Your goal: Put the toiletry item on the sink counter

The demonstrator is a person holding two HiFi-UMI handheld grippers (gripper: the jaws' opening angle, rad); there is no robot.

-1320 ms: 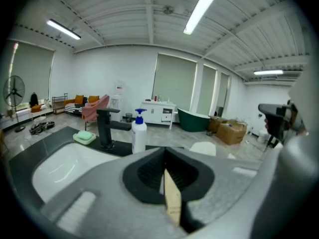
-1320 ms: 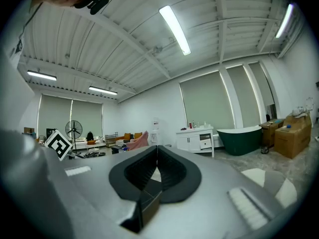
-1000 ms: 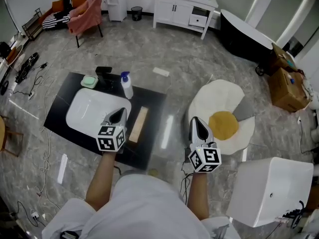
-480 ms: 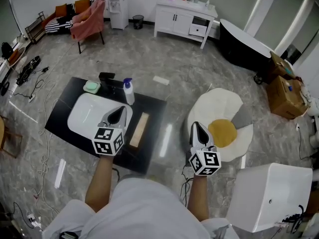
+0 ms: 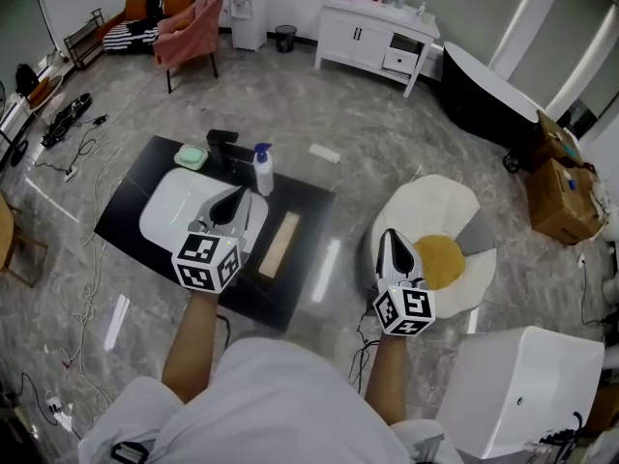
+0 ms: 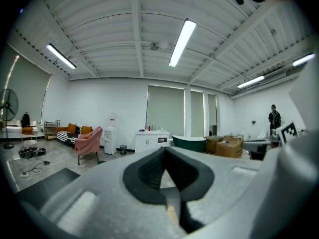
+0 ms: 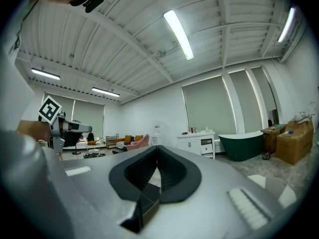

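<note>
A white bottle with a blue pump top (image 5: 261,169) stands upright on the black sink counter (image 5: 308,203), behind the white basin (image 5: 179,209) and beside the black faucet (image 5: 222,144). My left gripper (image 5: 236,199) hovers over the basin's right side, shut, with nothing between its jaws. In the left gripper view its pads (image 6: 149,172) meet and it looks level across the room. My right gripper (image 5: 389,239) is off the counter to the right, above the floor by the egg-shaped rug (image 5: 455,222). It is shut and holds nothing, as the right gripper view (image 7: 157,152) shows.
A green soap dish (image 5: 191,157) and a wooden block (image 5: 280,244) also sit on the counter. A white vanity (image 5: 377,25), a dark bathtub (image 5: 488,83), cardboard boxes (image 5: 561,180), a pink-draped chair (image 5: 191,25) and a white box (image 5: 522,380) ring the floor. Cables (image 5: 60,124) lie at left.
My left gripper has risen above the basin, still shut and holding nothing. The right gripper has kept its place. The head view has shifted a little.
</note>
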